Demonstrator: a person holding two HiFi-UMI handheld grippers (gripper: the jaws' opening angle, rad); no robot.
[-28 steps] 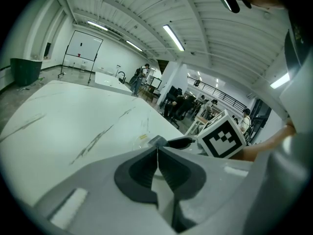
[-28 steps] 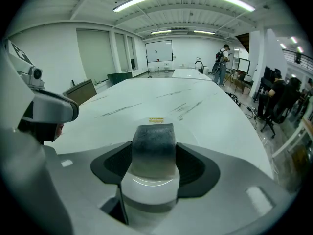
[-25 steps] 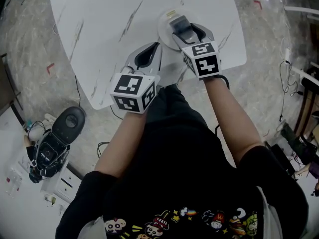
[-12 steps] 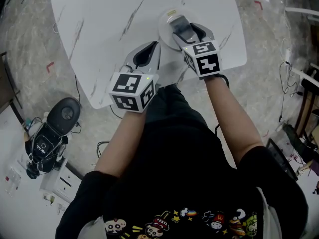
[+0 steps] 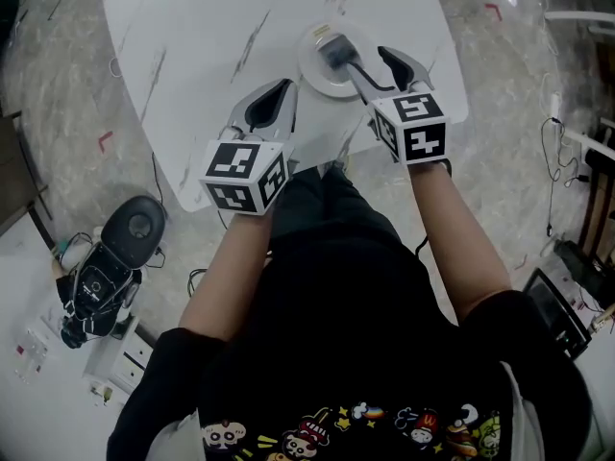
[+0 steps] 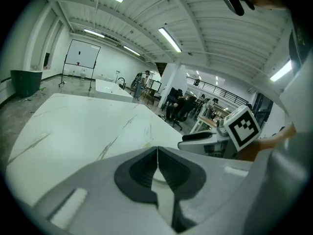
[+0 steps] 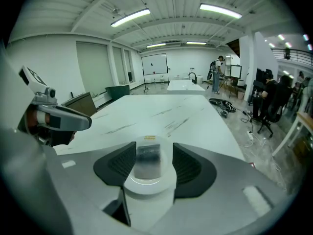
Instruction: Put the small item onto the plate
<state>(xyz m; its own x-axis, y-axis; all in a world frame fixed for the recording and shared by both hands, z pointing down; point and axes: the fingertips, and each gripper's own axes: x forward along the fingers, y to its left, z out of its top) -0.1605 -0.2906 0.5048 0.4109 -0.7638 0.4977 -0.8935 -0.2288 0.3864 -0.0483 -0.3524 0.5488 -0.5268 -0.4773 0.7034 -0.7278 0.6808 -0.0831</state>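
Observation:
A small grey block (image 5: 334, 51) lies on the round white plate (image 5: 312, 73) near the front edge of the white table. My right gripper (image 5: 373, 61) is open, just behind and to the right of the plate, with nothing between its fingers. In the right gripper view the grey block (image 7: 146, 161) rests on the plate (image 7: 149, 182) ahead of the spread jaws, apart from both pads. My left gripper (image 5: 271, 104) stays shut and empty, left of the plate; its pads (image 6: 157, 155) meet.
The marble-patterned table (image 5: 211, 27) stretches bare beyond the plate; its front edge runs just under both grippers. On the floor at the left stand a black round device (image 5: 135, 230) and cables. The right gripper (image 6: 210, 140) shows beside the left one.
My right gripper has opened and drawn back toward me, leaving the grey block on the plate. The left gripper has barely moved.

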